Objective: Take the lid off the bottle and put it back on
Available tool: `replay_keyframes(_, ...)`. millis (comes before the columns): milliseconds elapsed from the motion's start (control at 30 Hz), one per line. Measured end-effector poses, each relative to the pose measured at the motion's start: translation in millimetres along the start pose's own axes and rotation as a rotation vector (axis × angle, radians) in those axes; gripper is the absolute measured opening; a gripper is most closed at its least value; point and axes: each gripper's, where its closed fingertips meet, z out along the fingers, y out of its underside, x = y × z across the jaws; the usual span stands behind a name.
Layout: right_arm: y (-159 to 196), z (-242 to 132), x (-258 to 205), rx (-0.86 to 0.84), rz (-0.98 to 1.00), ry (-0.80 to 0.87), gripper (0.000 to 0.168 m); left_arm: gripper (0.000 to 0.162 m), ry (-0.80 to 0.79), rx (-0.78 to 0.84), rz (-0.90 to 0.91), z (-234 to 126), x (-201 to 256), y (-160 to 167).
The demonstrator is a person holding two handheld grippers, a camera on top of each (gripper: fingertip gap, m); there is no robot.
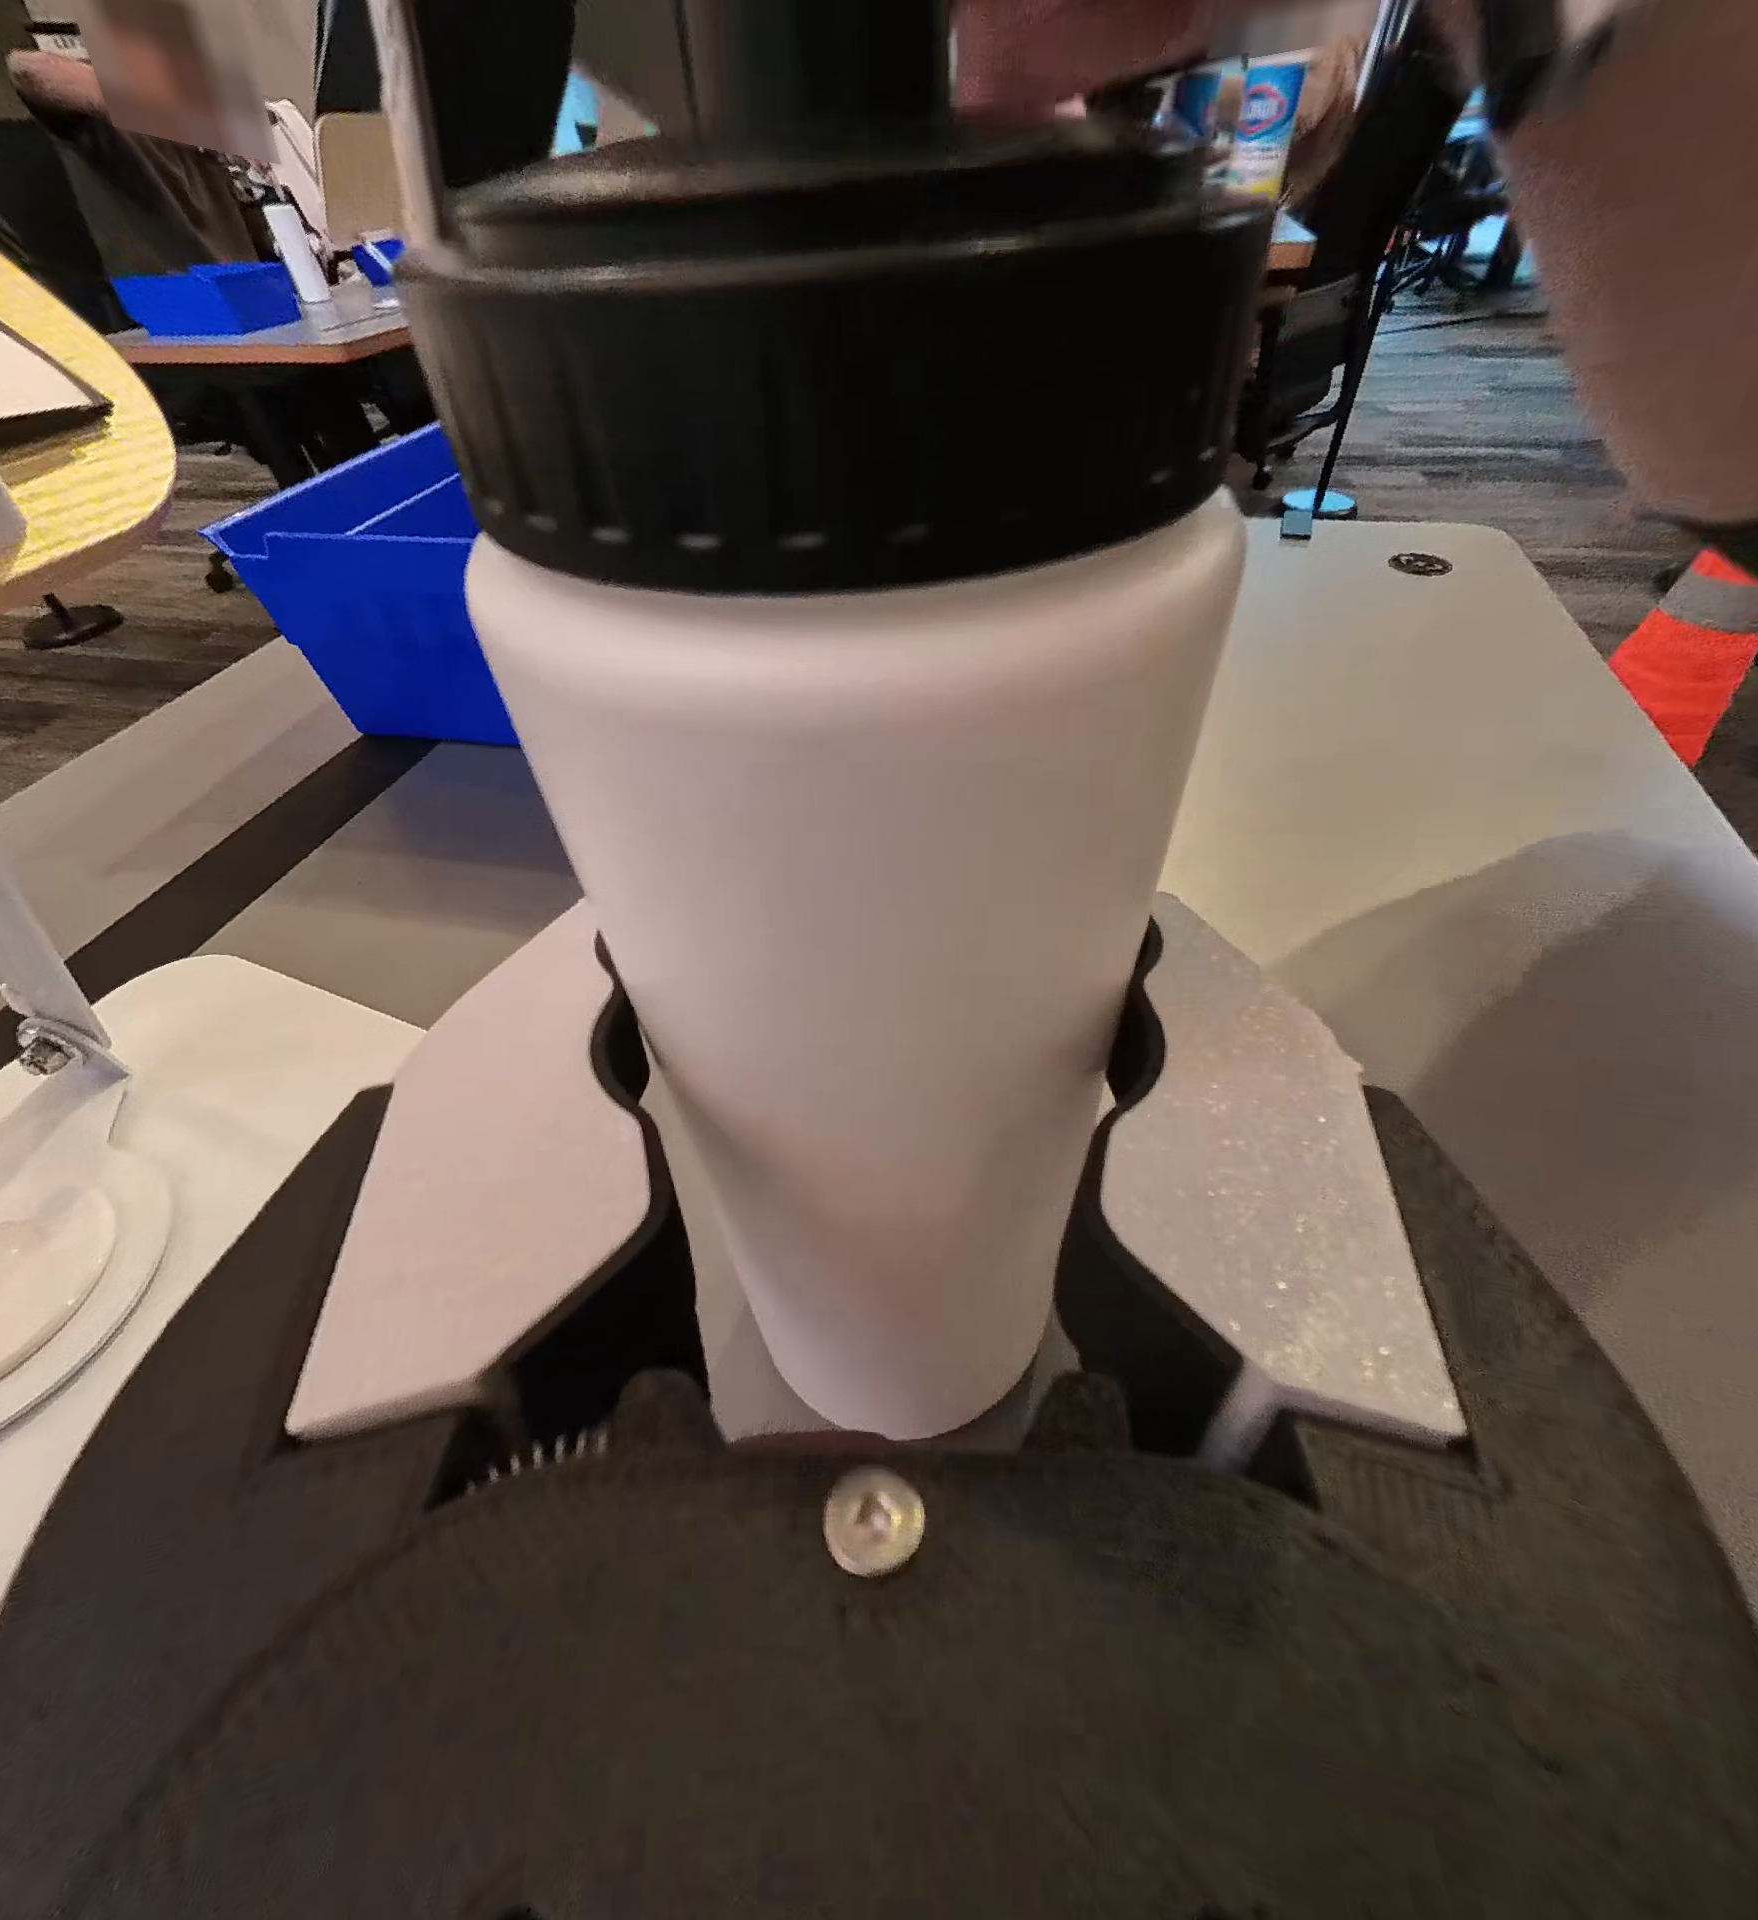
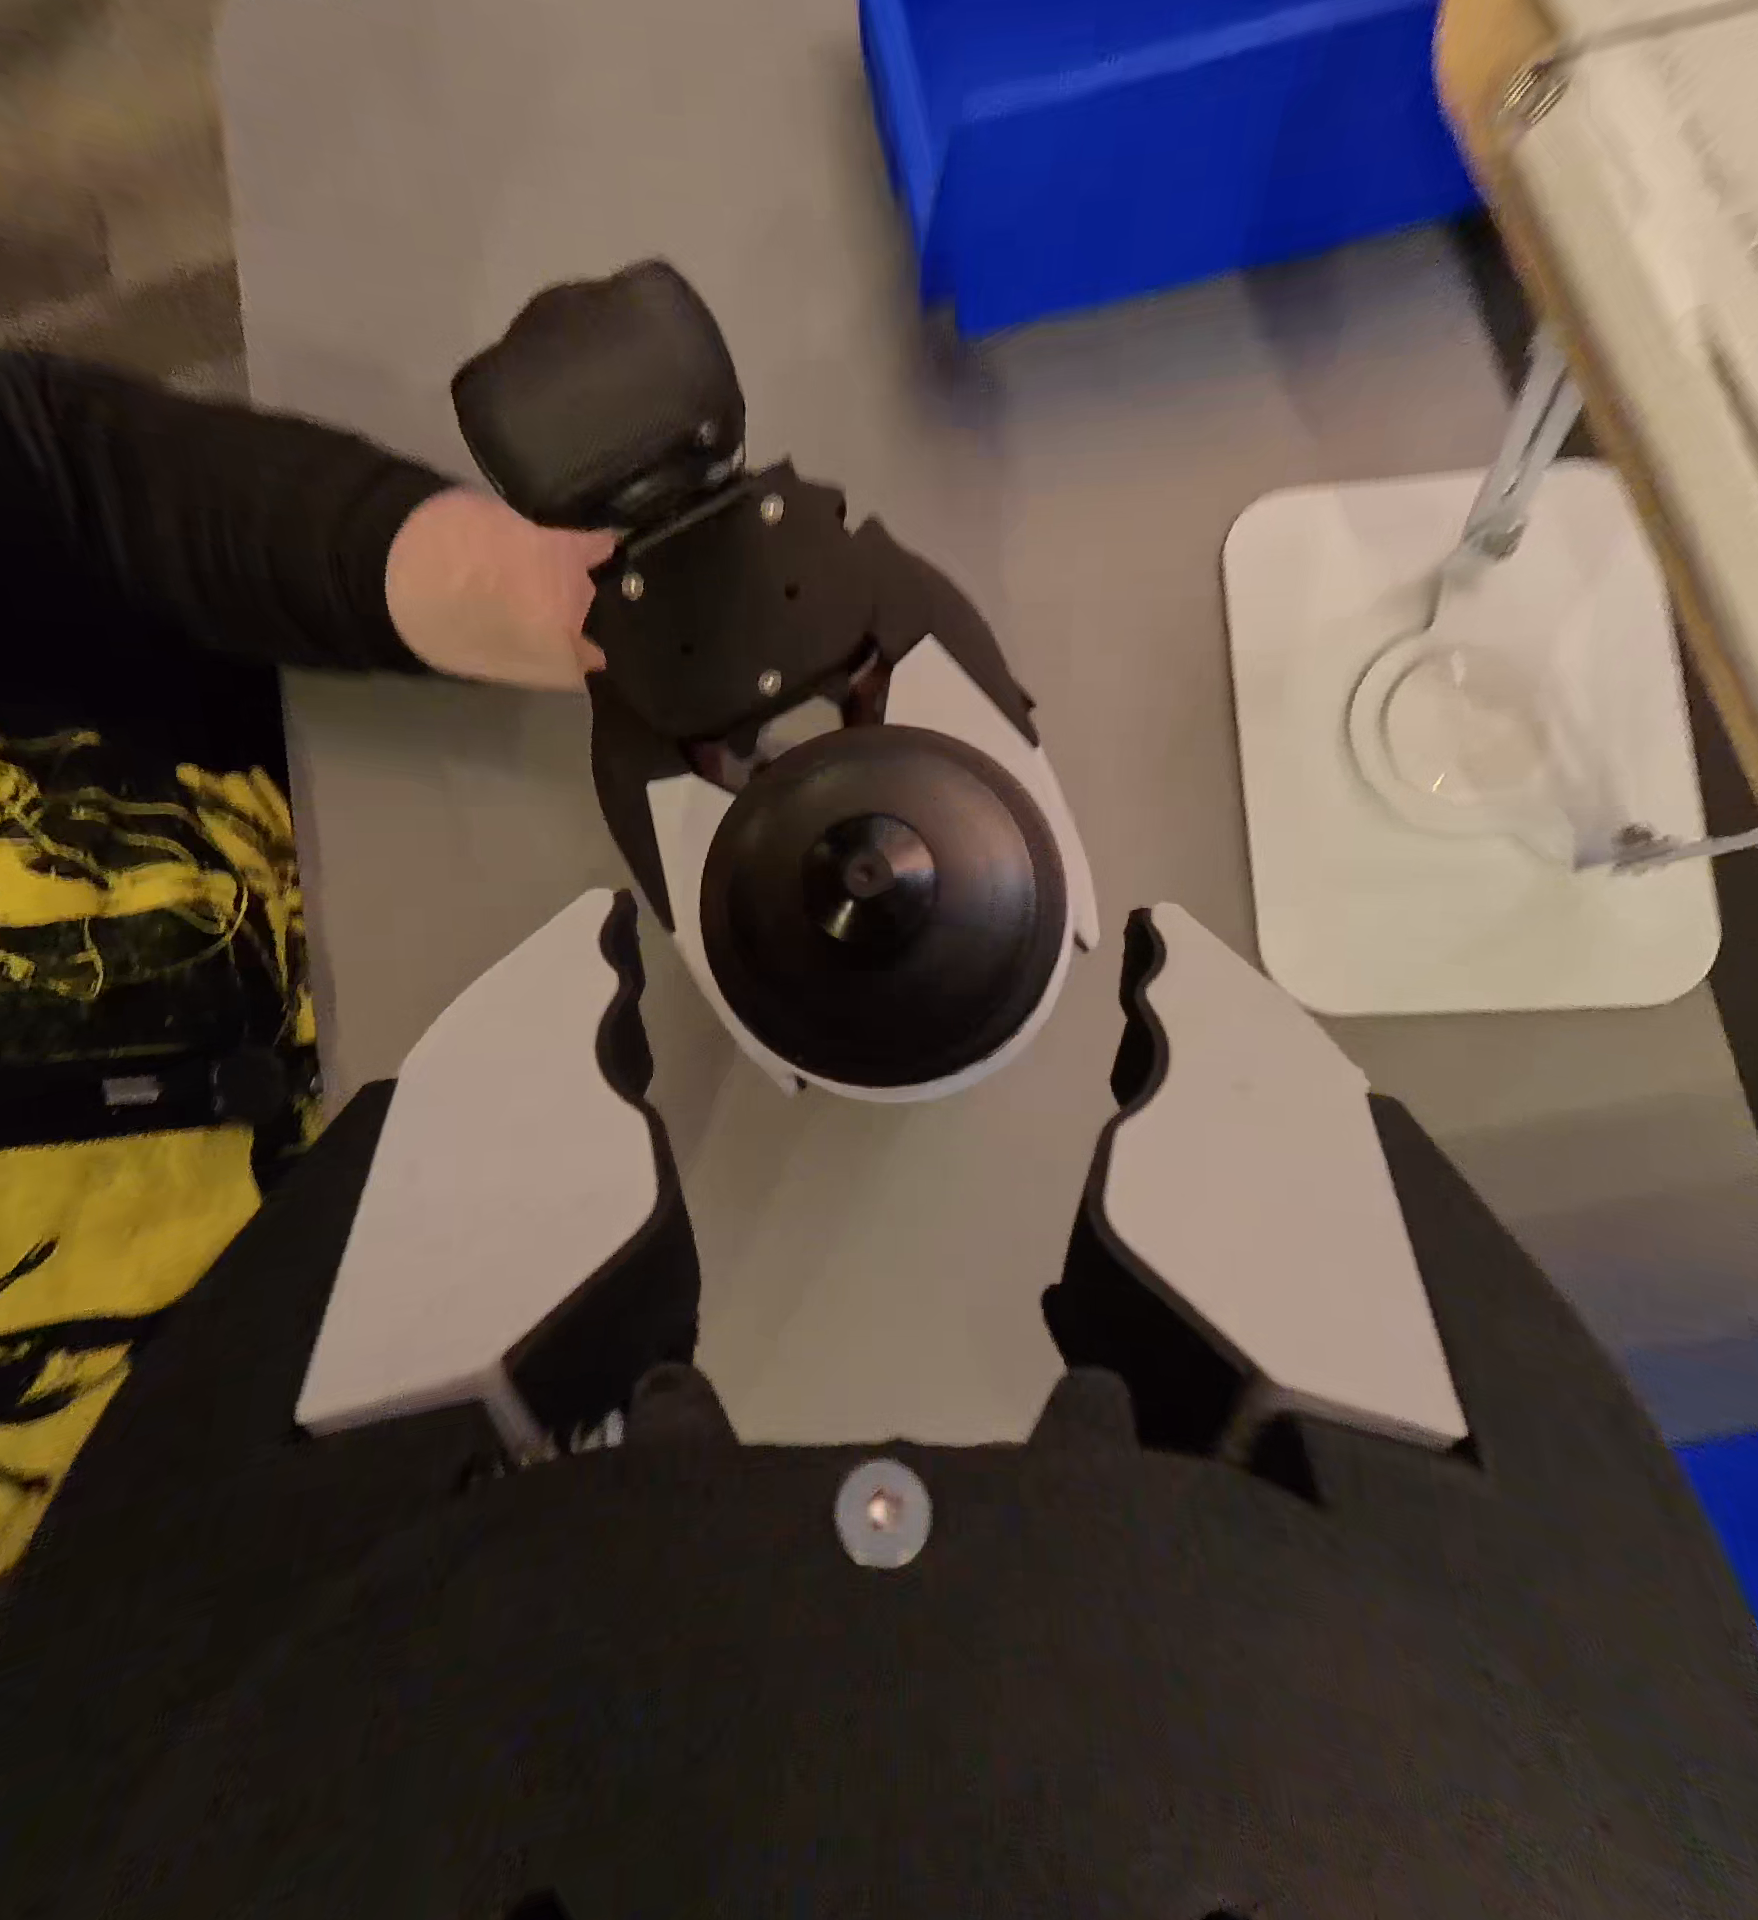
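A white bottle [image 1: 854,935] with a black ribbed lid [image 1: 833,395] stands upright on the grey table [image 1: 1426,727]. The lid sits on the bottle. My left gripper [image 1: 875,966] is shut on the bottle's body, one finger on each side. In the right wrist view I look straight down on the lid [image 2: 870,904], and a sliver of the bottle [image 2: 916,1086] shows below it. My right gripper [image 2: 875,925] is open above the lid, its fingertips wide on either side and apart from it. The left gripper's black body [image 2: 719,613] and the hand holding it show beyond the bottle.
A blue bin [image 1: 376,603] stands behind the bottle and also shows in the right wrist view [image 2: 1166,156]. A white stand base [image 2: 1457,748] lies beside the bottle. A yellow-and-black garment [image 2: 75,1039] is at the table's edge. An orange cone [image 1: 1685,665] stands on the floor.
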Motion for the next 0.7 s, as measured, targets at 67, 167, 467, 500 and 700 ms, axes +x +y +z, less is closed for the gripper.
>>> replay_keyframes(67,3,3,1,-0.107,0.007,0.007,0.085,0.088,-0.003,-0.004,0.004,1,0,0)
replay_keyframes(167,6,7,0,-0.231,0.049,-0.005,0.071,0.088,-0.001,-0.002,0.003,1,0,0)
replay_keyframes(467,14,7,0,-0.424,0.087,0.028,0.073,0.088,-0.001,-0.008,0.003,3,2,0)
replay_keyframes(500,14,7,0,-0.434,0.089,0.027,0.073,0.088,0.0,-0.01,0.002,3,2,0)
replay_keyframes(700,14,8,1,-0.46,0.001,-0.025,0.073,0.087,0.004,-0.011,-0.008,2,0,1)
